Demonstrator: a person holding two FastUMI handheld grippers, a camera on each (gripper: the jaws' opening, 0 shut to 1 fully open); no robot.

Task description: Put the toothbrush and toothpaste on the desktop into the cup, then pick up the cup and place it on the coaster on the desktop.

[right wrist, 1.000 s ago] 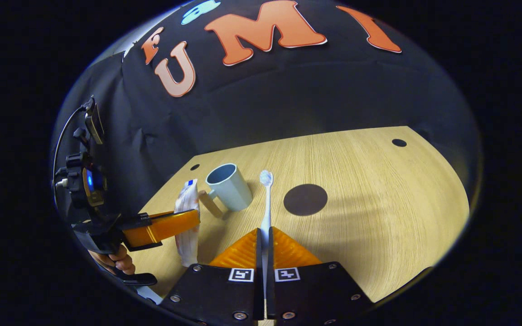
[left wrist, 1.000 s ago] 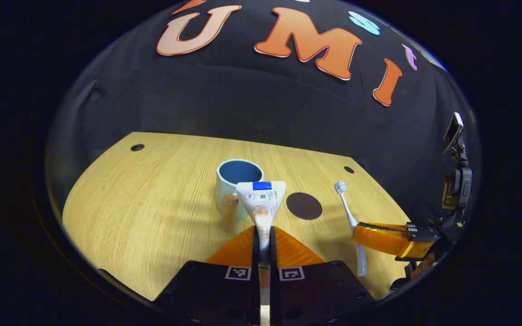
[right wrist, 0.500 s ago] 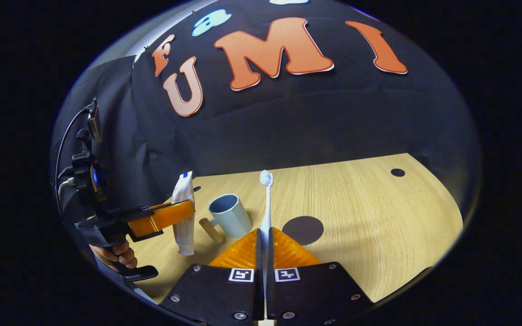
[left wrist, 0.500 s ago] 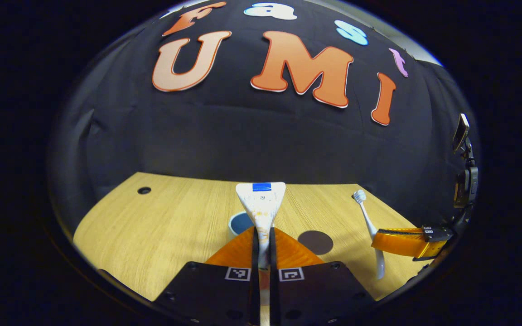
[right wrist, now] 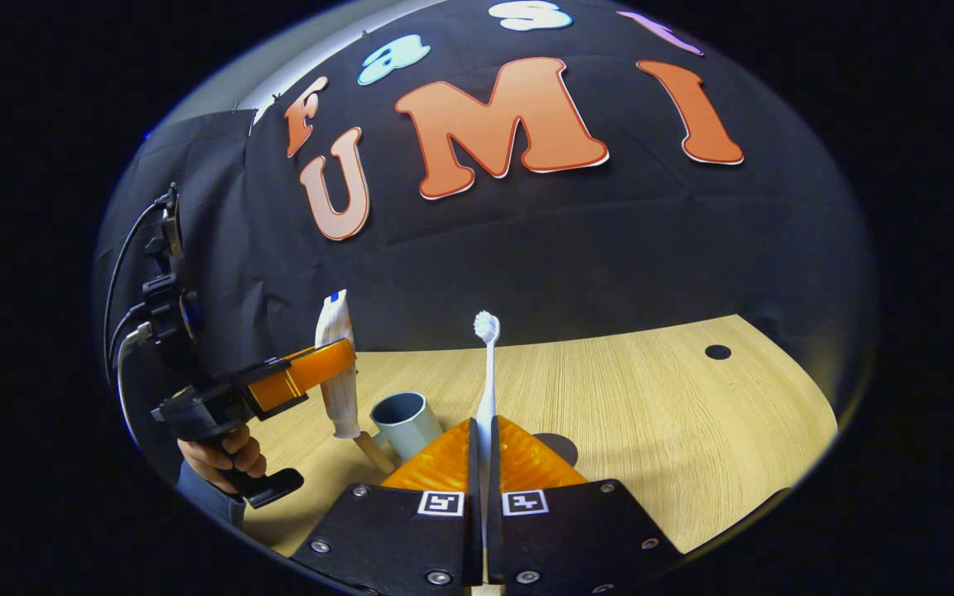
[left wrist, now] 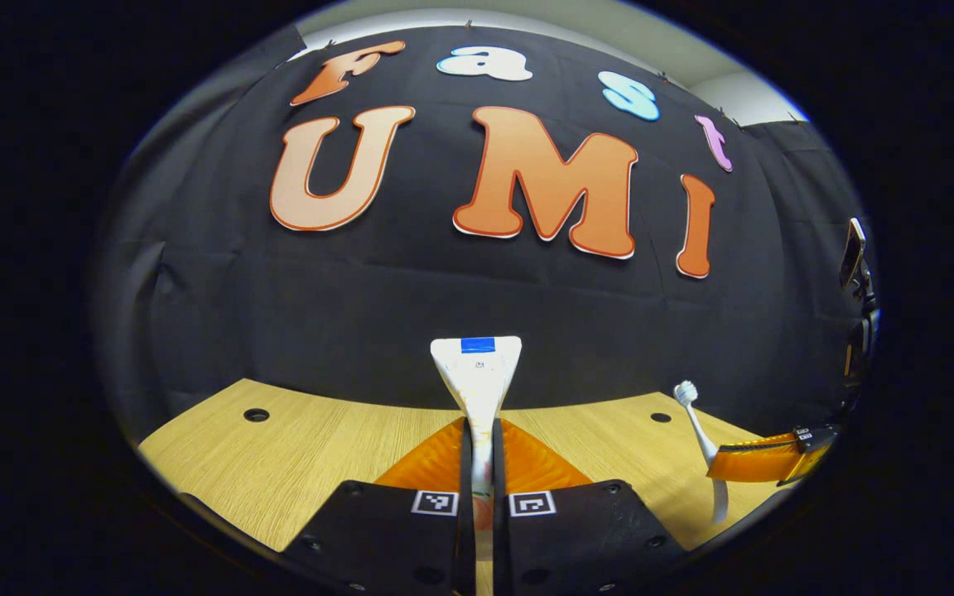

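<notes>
- Two grippers, each clamped on one item above the desk (right wrist: 651, 414).
- Left gripper (left wrist: 481, 430) pinches the toothpaste (left wrist: 477, 372), upright.
- Right gripper (right wrist: 482, 439) pinches the toothbrush (right wrist: 487, 364), bristles up.
- Cup (right wrist: 404, 420) stands below, between them; coaster (right wrist: 561, 447) just beside it.

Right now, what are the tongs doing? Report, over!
Left tongs shut on toothpaste, lifted upright. Right tongs shut on toothbrush, bristles up. Cup waiting on desk, nothing blocking it.
</notes>
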